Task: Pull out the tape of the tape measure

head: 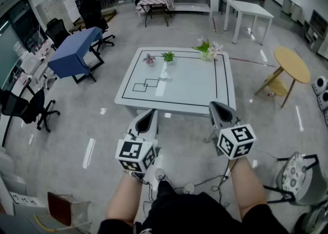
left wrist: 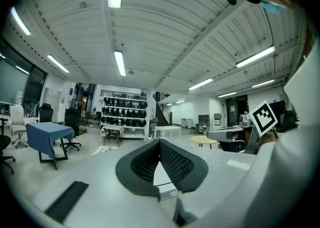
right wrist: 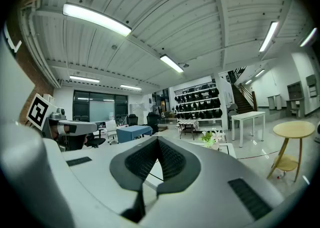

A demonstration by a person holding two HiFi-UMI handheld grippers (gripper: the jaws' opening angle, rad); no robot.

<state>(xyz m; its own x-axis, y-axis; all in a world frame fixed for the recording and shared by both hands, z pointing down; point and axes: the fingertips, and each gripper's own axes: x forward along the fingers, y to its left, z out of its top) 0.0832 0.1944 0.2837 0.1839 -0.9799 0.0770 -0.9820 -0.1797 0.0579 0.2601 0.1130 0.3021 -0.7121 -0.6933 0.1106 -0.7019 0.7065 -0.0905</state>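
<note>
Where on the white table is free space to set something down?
The near half of the white table is bare, and the right side in front of the flower bouquet too. The far edge is crowded: a pink flower, a green plant and the bouquet, with a small white object just before the plant.

Flowers (head: pixel 207 48) top a white table (head: pixel 197 87) (black-lined).

Grey left claw (head: pixel 152 111), grey right claw (head: pixel 214 105), black-white marker cubes (head: pixel 136 155), black clothing (head: pixel 197 213)
</note>
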